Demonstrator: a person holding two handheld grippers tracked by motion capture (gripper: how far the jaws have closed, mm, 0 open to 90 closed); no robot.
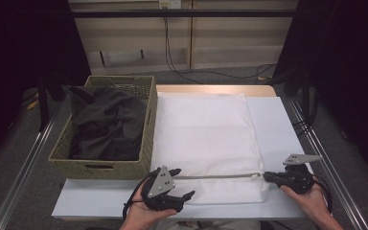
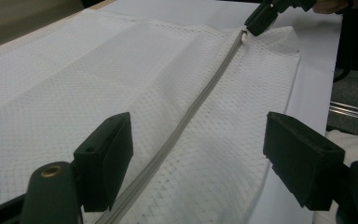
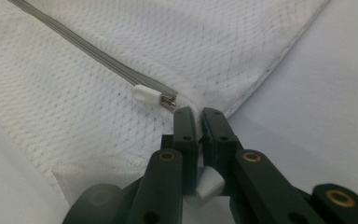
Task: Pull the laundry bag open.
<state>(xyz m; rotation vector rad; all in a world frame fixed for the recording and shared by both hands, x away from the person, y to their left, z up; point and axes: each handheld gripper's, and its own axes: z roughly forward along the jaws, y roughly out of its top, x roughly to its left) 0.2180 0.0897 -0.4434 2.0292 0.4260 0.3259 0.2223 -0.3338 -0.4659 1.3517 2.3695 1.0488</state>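
- While the wicker basket (image 1: 103, 165) at the far left holds its dark clothing (image 1: 108, 124) untouched, your work sits beside it on the white surface (image 1: 273, 120): a white mesh laundry bag (image 1: 203, 134) lying flat, its near edge toward you.
- Your left hand-held gripper (image 1: 179, 184) hovers at the bag's near-left corner with its jaws spread wide; in the left gripper view they straddle the start of the grey zipper (image 2: 186, 121) and pinch nothing.
- The zipper runs across the near end of the bag, and it looks fully closed, with the white zipper pull (image 3: 148, 94) parked at the right end.
- Your right hand-held gripper (image 3: 199, 114) is pressed together on the fabric at the bag's right corner, just beside the pull, not on the pull itself as far as the right gripper view shows.
- The step in hand looks like readying the bag for unzipping, so the clothing can go in.
- Next, you would likely need the left jaws to clamp the fabric as an anchor, while the right shifts onto the small pull and draws it leftward along the track; the mesh may bunch if unanchored.
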